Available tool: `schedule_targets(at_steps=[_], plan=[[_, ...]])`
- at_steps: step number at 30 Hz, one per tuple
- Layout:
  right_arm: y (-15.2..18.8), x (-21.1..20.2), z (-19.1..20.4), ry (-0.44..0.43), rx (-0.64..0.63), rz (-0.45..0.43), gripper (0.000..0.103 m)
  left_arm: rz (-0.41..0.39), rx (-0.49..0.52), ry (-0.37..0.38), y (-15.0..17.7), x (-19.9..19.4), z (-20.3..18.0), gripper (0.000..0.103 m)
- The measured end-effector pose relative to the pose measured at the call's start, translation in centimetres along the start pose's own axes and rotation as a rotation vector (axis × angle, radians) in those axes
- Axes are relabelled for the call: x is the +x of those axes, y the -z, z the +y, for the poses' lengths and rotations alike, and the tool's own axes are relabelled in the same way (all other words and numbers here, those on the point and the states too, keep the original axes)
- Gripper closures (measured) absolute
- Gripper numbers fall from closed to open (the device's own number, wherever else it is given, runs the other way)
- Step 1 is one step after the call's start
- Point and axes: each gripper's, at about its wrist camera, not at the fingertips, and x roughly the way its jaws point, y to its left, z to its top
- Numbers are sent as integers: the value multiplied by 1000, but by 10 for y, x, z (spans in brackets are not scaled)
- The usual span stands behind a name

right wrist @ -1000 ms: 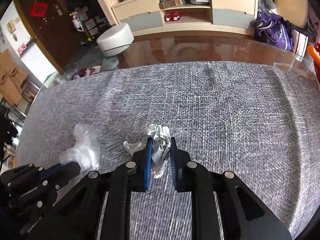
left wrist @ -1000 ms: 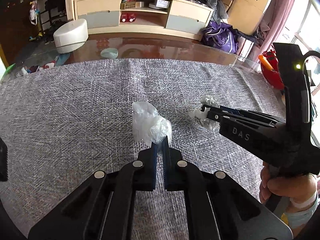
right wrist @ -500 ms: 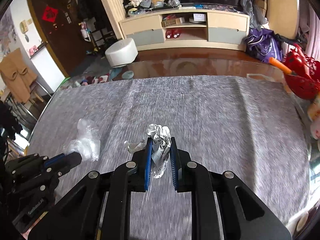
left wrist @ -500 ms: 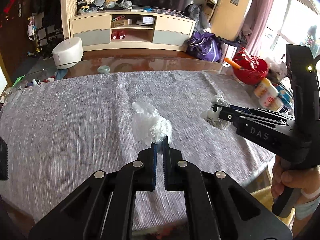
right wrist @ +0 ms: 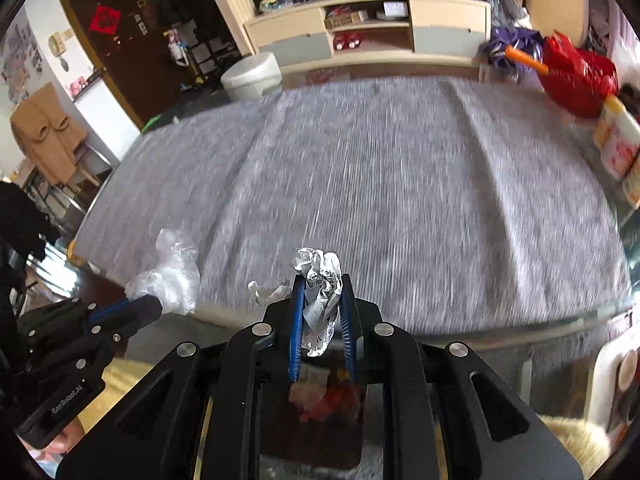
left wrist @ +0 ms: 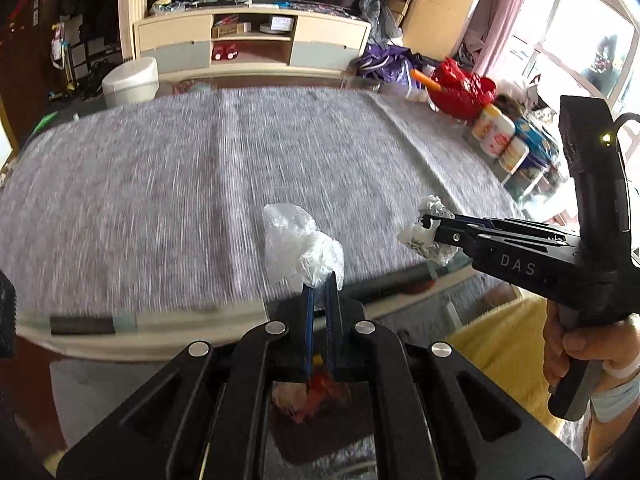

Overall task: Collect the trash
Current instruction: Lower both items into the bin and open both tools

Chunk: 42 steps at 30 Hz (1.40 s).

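The left gripper (left wrist: 318,296) is clamped tight on a crumpled clear plastic bag (left wrist: 300,250). The right gripper (right wrist: 322,312) is clamped on a crumpled ball of printed paper (right wrist: 320,280). Both bits of trash are up in the air, near the front edge of the table, and not touching it. A hand (left wrist: 580,344) holds the right gripper's handle.

The table wears a gray woven cloth (right wrist: 380,184) with nothing lying on its middle. Below the grippers, past the table edge, sits a dark bin (right wrist: 320,412) with red and pale scraps inside. Something yellow and fuzzy (left wrist: 504,352) lies on the floor beside it.

At the far right end of the table there is a red bag (right wrist: 580,76) with an orange stick poking out, and some tubs with colorful labels (left wrist: 496,132). Behind the table stands a white round stool (right wrist: 252,74) and a long low cabinet (right wrist: 368,30) with clothes piled on top.
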Motion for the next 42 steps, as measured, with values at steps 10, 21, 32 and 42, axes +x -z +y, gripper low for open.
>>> schedule_targets(at_steps=[10, 21, 32, 42], plan=[[68, 22, 4, -23, 21, 94, 85, 110, -10, 26, 74, 25, -2, 99], [110, 56, 6, -15, 19, 184, 83, 230, -30, 39, 120, 62, -1, 99], [119, 85, 8, -17, 36, 250, 76, 345, -83, 65, 137, 88, 10, 95], [111, 80, -4, -9, 87, 211, 35, 339, -94, 32, 130, 89, 18, 51]])
